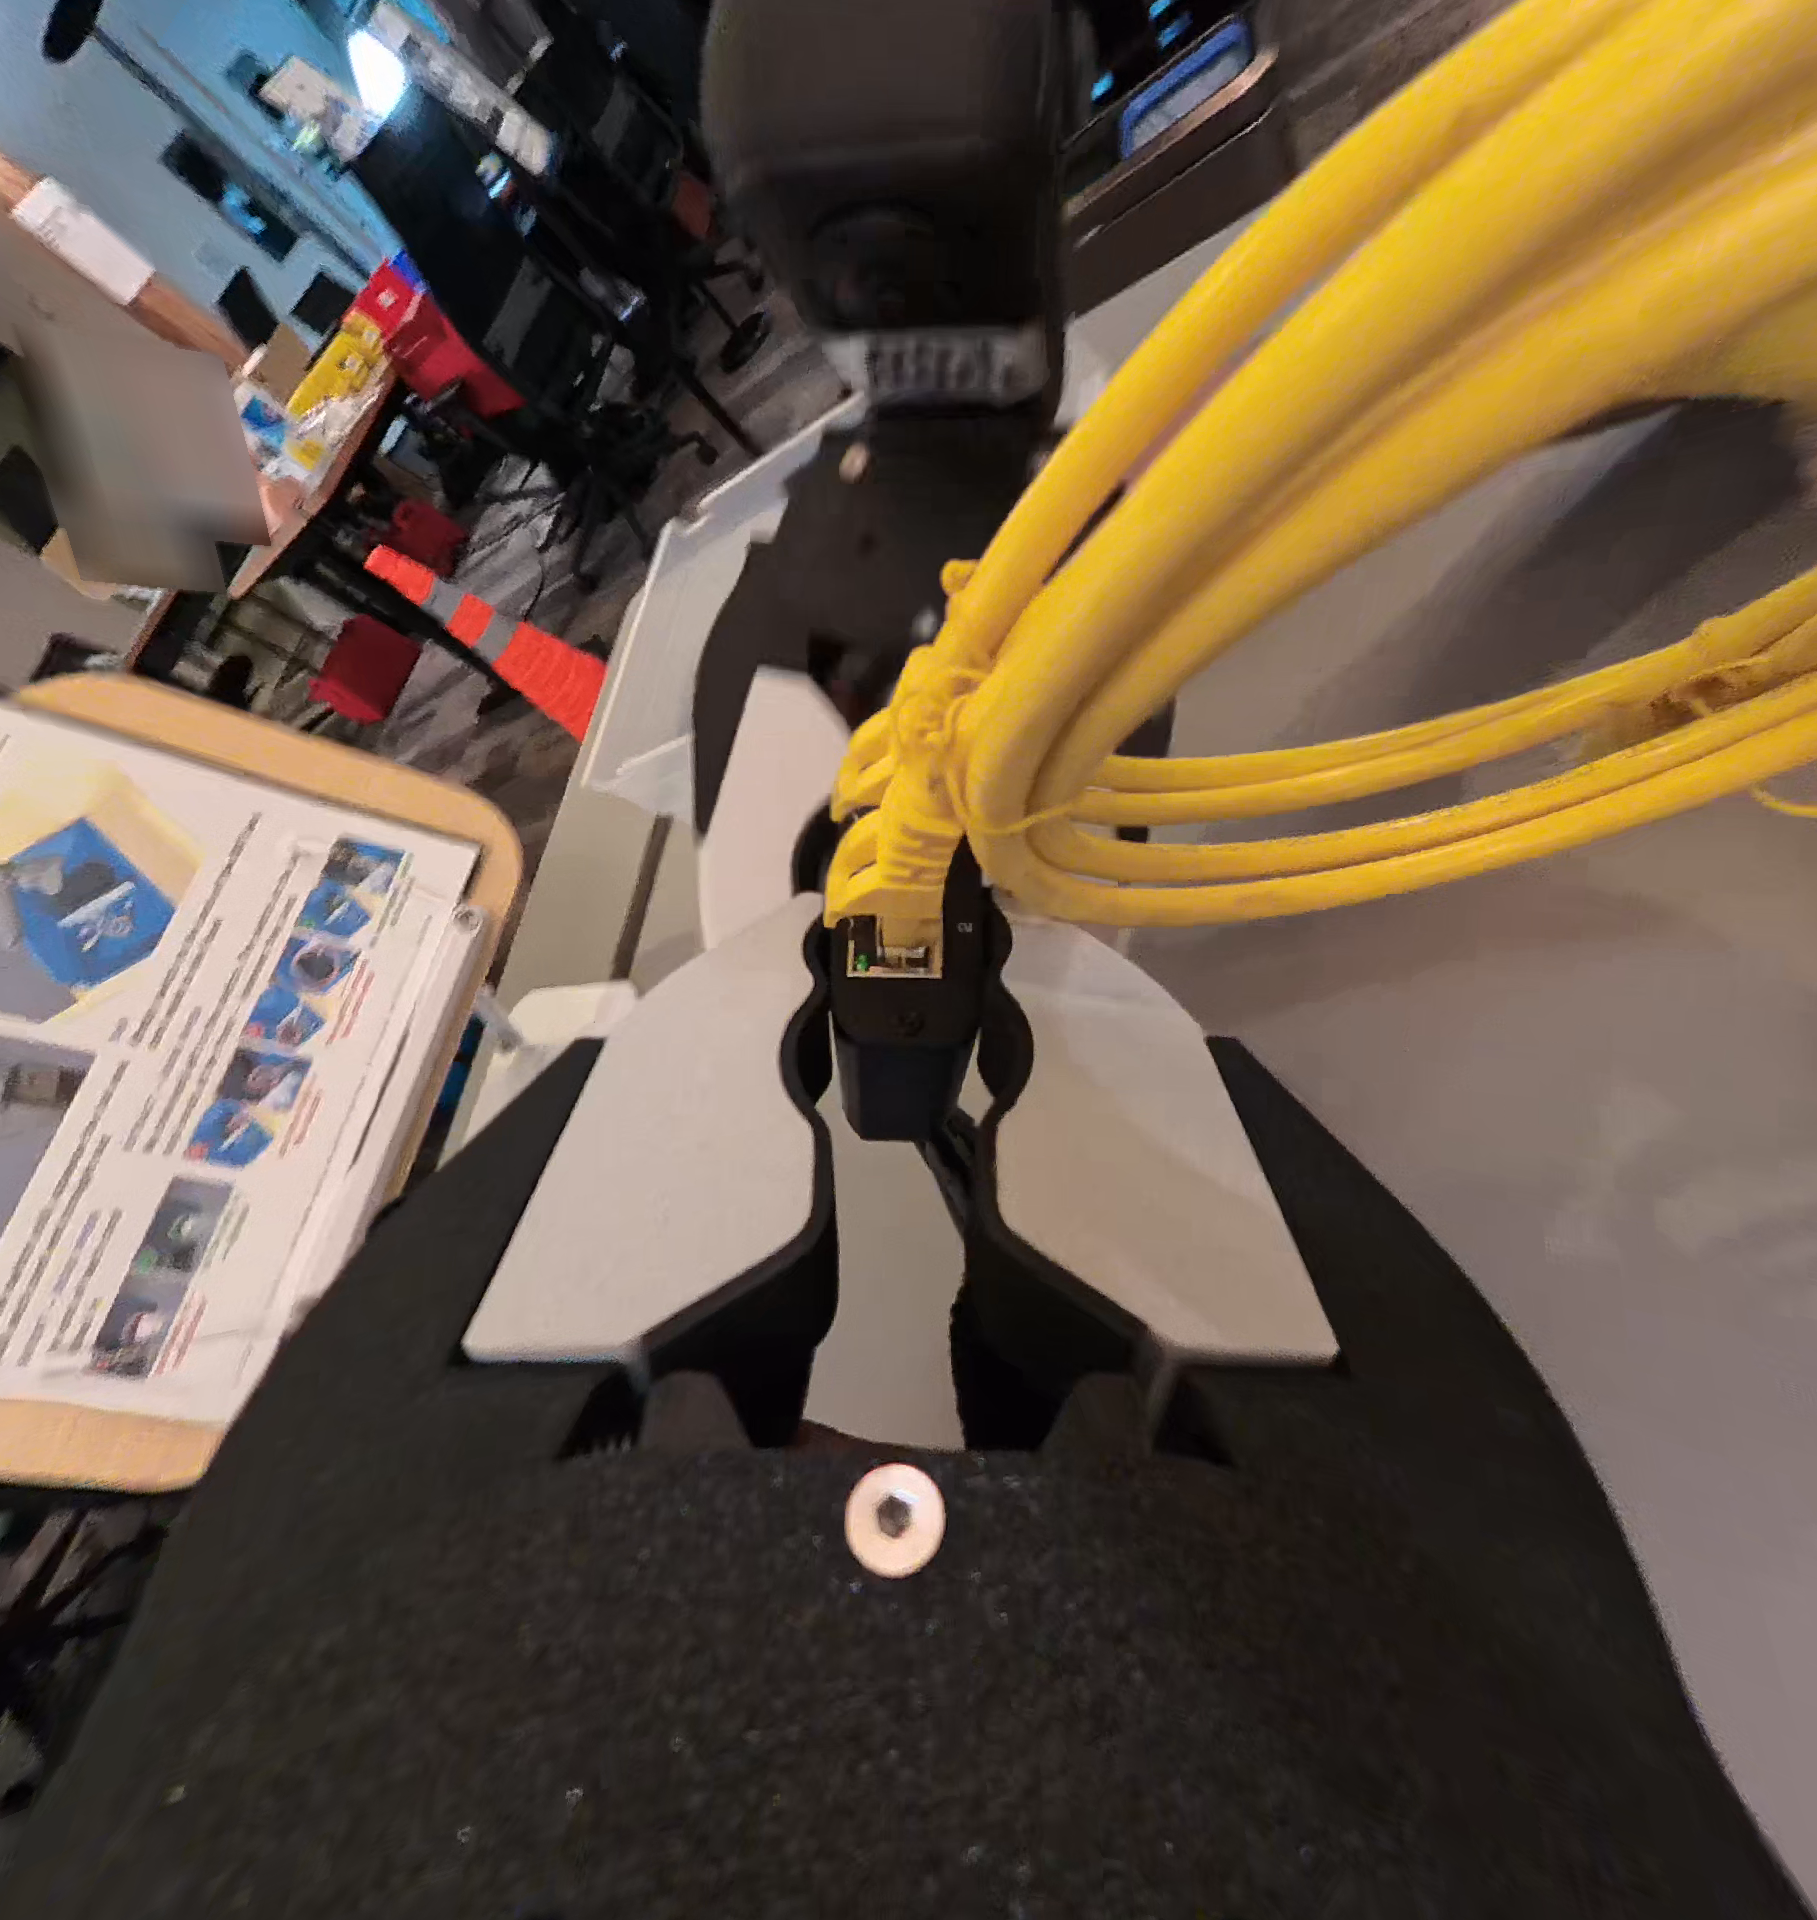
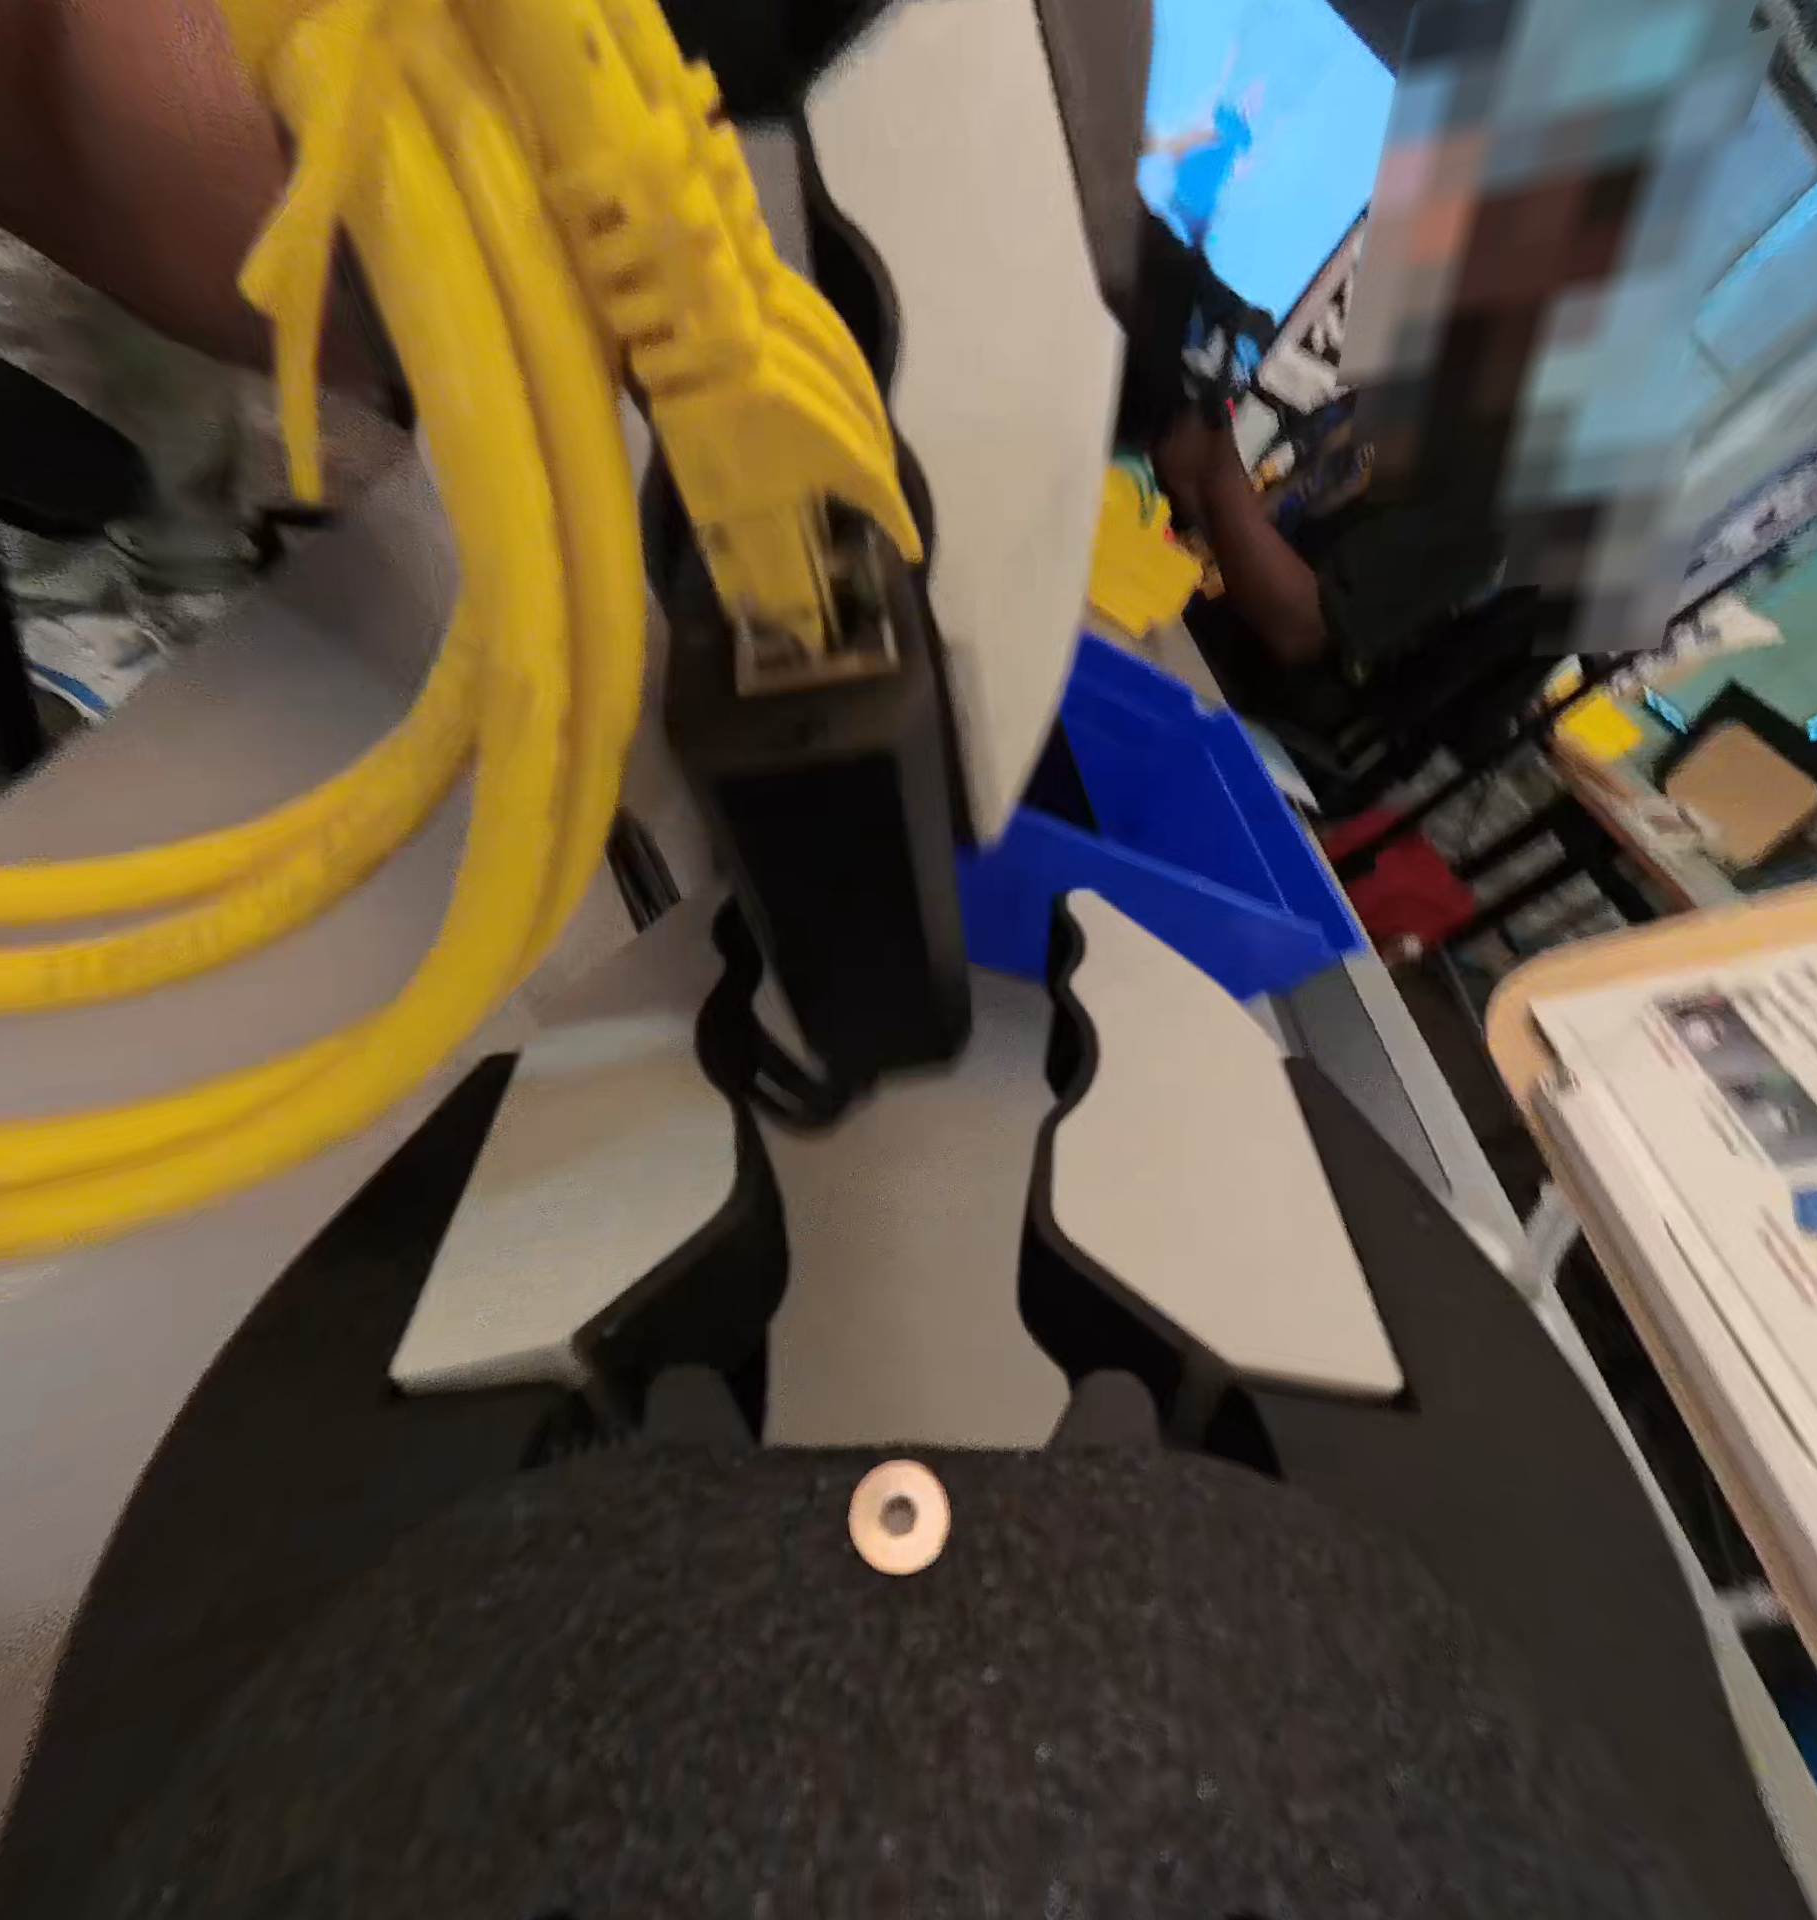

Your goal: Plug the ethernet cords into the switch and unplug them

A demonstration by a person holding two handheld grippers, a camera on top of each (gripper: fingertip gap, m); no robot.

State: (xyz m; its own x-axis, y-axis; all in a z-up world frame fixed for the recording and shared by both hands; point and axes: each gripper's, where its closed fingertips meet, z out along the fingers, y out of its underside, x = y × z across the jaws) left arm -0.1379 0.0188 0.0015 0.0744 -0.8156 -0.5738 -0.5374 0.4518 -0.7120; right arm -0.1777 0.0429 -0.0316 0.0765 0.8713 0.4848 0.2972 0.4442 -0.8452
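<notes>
Left wrist view: the left gripper (image 1: 904, 1023) is clamped on the black switch (image 1: 899, 1013), a narrow box standing on end between the two pale fingers (image 1: 675, 1101), its sides pressed by the dark pads. The switch's port face looks back at the camera, just beyond the fingertips. A row of yellow ethernet cords (image 1: 1247, 499) is plugged into it; the nearest plug (image 1: 909, 862) sits in the port closest to the tips, with a small green light beside it. From the plugs the cords rise and sweep away to the right of the tongs in a bundle, over the grey table (image 1: 1506, 1143). To the left of the fingers lies a wooden board with printed sheets (image 1: 187, 1039).

In the right wrist view, the right gripper (image 2: 899, 987) stands with its fingers apart. The switch reaches down between them, close to the left finger and clear of the right finger (image 2: 1195, 1122); I cannot tell whether the left one touches it. The image is blurred. The other gripper's pale finger (image 2: 987, 395) lies along the switch's right side, ahead of the tips. A blue bin (image 2: 1195, 831) sits beyond the right finger.
</notes>
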